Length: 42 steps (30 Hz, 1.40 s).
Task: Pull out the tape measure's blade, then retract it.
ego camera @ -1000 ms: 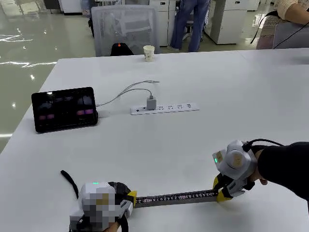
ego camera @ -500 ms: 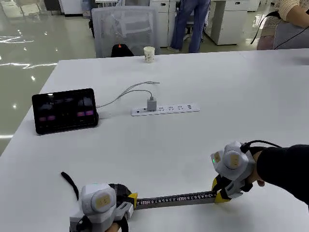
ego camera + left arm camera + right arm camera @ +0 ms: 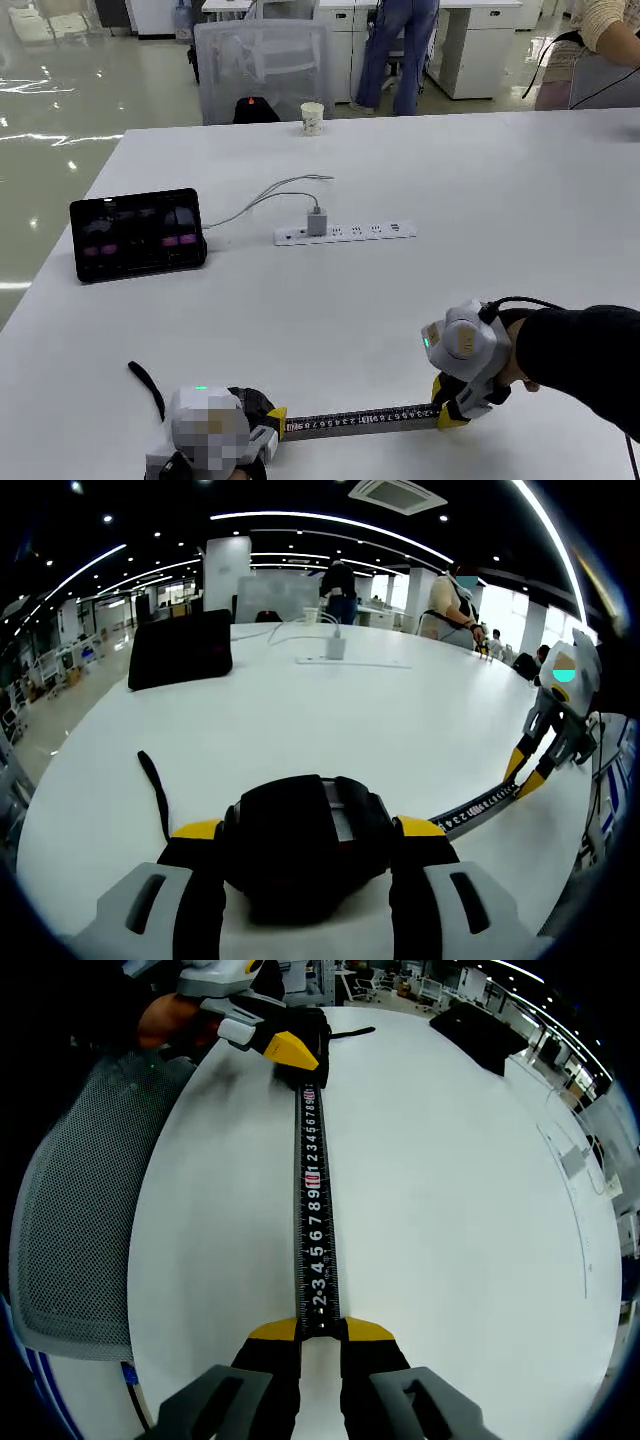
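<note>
The tape measure's black case (image 3: 305, 835) sits on the white table (image 3: 330, 310) near its front edge, and my left gripper (image 3: 308, 830) is shut on it. From the case (image 3: 256, 404) the black numbered blade (image 3: 360, 420) runs right, low over the table. My right gripper (image 3: 445, 412) is shut on the blade's tip. In the right gripper view the blade (image 3: 312, 1190) stretches straight from my jaws (image 3: 320, 1330) to the case held by the left gripper (image 3: 285, 1045). The case's black wrist strap (image 3: 145, 385) lies to the left.
A dark tablet (image 3: 138, 233) stands at the left. A white power strip (image 3: 345, 232) with a charger and cable lies mid-table. A paper cup (image 3: 312, 117) is at the far edge, with a mesh chair (image 3: 262, 60) and people behind it.
My right gripper has slid a little left toward the case, so the exposed blade is slightly shorter. The left gripper keeps the case in place. The head camera has tilted.
</note>
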Available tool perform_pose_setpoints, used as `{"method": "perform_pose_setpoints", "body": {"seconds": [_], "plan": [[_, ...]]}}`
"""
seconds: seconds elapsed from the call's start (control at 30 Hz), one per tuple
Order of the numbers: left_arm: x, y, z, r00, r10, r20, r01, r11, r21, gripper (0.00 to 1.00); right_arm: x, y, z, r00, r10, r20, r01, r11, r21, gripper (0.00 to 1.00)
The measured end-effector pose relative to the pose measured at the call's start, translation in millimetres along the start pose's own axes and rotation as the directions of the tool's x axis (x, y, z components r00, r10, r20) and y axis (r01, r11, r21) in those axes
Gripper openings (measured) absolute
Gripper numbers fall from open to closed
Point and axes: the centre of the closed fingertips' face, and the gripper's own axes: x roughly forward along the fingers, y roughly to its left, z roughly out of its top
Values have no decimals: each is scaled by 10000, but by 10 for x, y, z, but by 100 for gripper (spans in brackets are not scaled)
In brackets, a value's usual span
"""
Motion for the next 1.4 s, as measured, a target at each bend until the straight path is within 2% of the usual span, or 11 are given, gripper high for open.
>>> {"method": "perform_pose_setpoints", "body": {"seconds": [0.63,0.87,1.03,1.27,1.4], "plan": [[3,-9,-16,9999,13,-110,-12,10000,90,62,15,16,110,10000,-43,5,43,9999,166,11],[-2,-11,-14,9999,16,-119,-14,9999,119,62,24,16,141,9998,-78,-181,83,9997,228,11],[-2,-15,-16,9999,-2,-145,4,9999,142,62,29,17,151,9999,-115,-89,119,9986,507,11],[2,-16,-20,9998,-1,-191,3,9999,142,62,45,7,178,9997,-169,-165,177,9988,467,11],[3,-16,-23,9998,-26,-206,29,9999,164,62,54,2,205,9998,-178,-40,180,9982,580,11]]}}
